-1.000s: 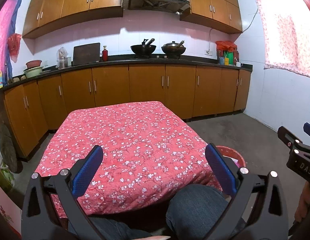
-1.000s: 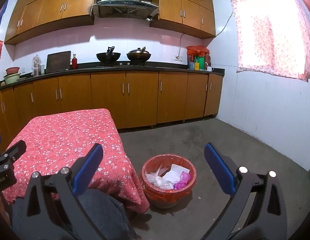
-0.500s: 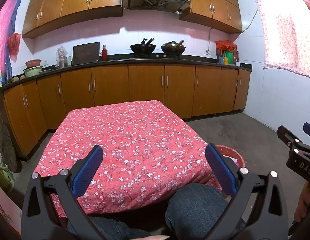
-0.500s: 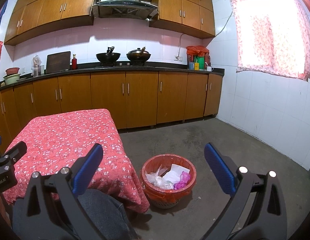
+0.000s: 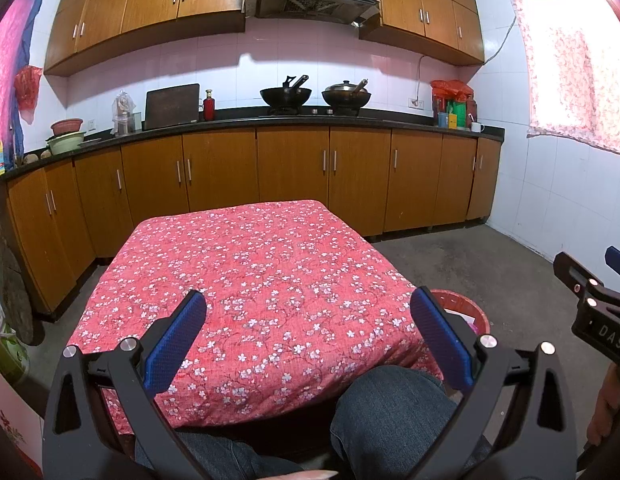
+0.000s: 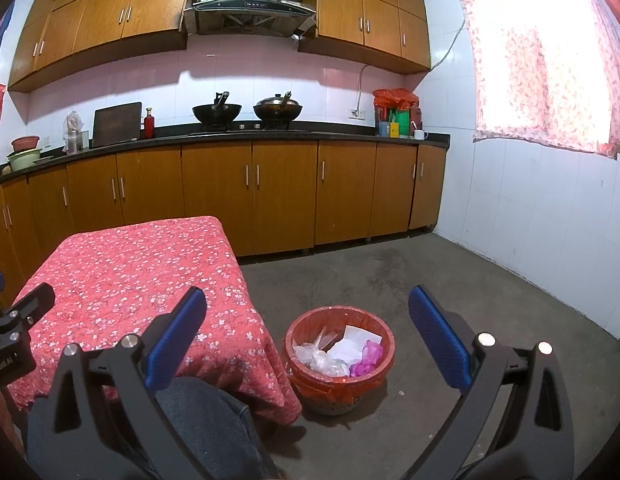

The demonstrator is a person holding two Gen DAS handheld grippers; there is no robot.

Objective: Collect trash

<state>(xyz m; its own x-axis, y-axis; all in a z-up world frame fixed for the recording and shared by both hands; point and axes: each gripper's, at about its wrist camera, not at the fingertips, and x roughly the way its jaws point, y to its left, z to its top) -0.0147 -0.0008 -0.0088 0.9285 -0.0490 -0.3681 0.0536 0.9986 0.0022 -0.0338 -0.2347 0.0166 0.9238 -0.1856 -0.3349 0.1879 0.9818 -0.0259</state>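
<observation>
Both jaws spread wide, nothing held: left hand-held gripper [image 5: 307, 334] over the bench [image 5: 249, 264], right hand-held gripper [image 6: 307, 334] above the floor. Collected trash [image 6: 336, 354] lies in the red bin [image 6: 380, 368] just ahead of the right one. Risk: nothing further visible to collect; needless reaching could tip the bin. Versus earlier frames: practically unchanged.

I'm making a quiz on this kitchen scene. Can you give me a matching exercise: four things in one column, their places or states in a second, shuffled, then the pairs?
Things:
1. bin
2. woks
3. tablecloth
4. left hand-held gripper

Places or states:
A. on the stove
B. open, holding nothing
C. on the floor beside the table, trash inside
D. red with white flowers

Pairs: 1-C, 2-A, 3-D, 4-B
</observation>
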